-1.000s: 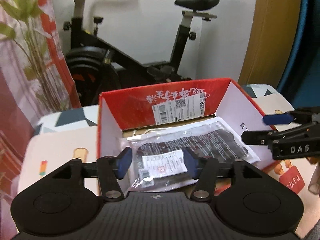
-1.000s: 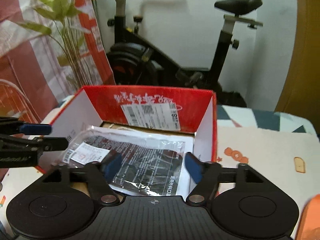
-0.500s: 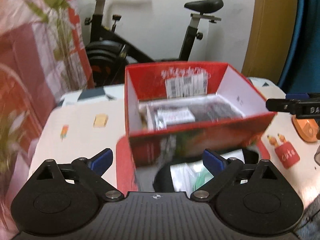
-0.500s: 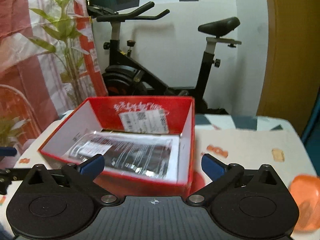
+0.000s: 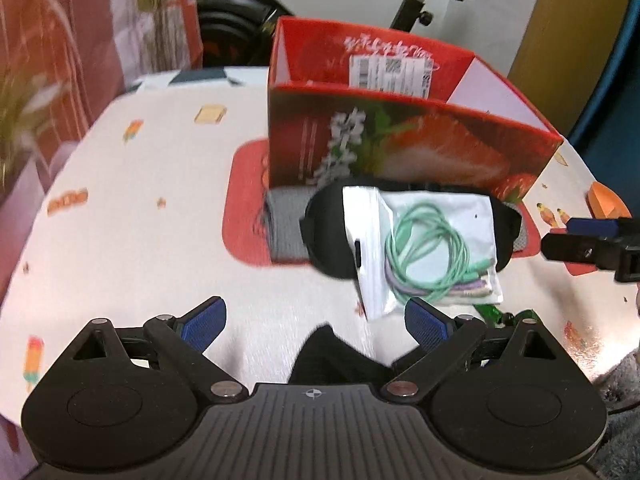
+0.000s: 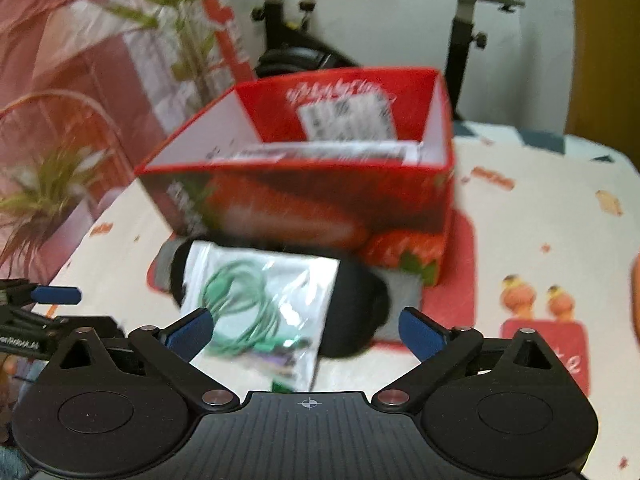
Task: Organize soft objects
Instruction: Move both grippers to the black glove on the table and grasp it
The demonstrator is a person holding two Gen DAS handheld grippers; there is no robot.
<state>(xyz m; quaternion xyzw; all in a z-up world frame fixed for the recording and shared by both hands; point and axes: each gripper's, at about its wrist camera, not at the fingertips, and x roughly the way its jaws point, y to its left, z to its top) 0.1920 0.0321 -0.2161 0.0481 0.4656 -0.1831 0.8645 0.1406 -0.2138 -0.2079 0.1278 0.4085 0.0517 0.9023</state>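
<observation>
cable bag (image 5: 430, 248) atop black pouch (image 5: 328, 232), before red box (image 5: 404, 148)

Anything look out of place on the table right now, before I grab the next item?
Yes: the clear plastic bag of coiled green cable lies askew across a black soft item in front of the red strawberry-print cardboard box, outside it. One corner overhangs onto the tablecloth. Both claws are open and empty.

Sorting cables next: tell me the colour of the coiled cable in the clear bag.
Mint green cable, with some purple strands; clearest in the left wrist view.
</observation>
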